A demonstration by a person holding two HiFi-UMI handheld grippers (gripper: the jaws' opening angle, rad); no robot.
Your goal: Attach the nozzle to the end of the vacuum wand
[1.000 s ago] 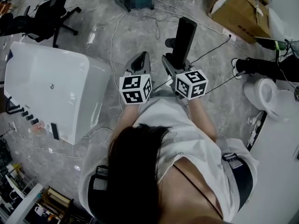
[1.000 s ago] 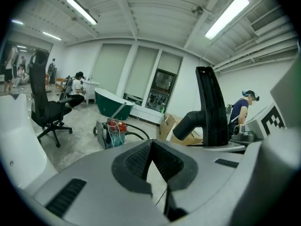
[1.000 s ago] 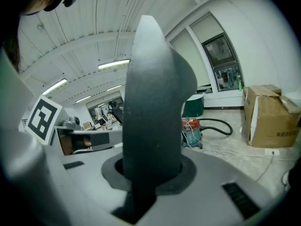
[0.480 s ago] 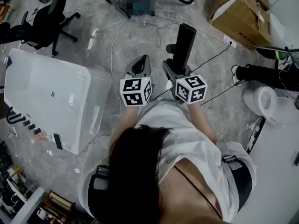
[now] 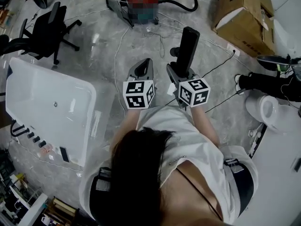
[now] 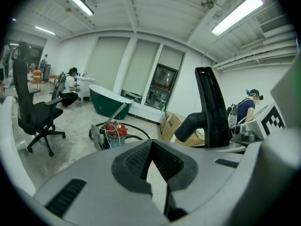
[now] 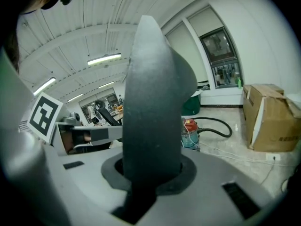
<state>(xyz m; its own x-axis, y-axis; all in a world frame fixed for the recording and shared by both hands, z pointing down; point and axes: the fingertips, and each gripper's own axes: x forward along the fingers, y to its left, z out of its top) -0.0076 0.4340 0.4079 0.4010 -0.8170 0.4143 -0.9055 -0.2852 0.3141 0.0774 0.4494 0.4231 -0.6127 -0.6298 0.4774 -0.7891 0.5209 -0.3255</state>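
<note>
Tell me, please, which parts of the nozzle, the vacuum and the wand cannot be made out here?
Vacuum: head view, a mosaic patch covers its body.
Nozzle: right gripper view, its lower end is sunk between the closed jaws, and it is blurred up close.
Wand: left gripper view, a thin grey bar by the vacuum may be it; too small to tell.

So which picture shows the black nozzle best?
The left gripper view: the nozzle stands side-on, whole, with its bent neck clear. The head view shows it small from above, in the right gripper. The right gripper view is so close that it only shows a blurry middle part.
</note>
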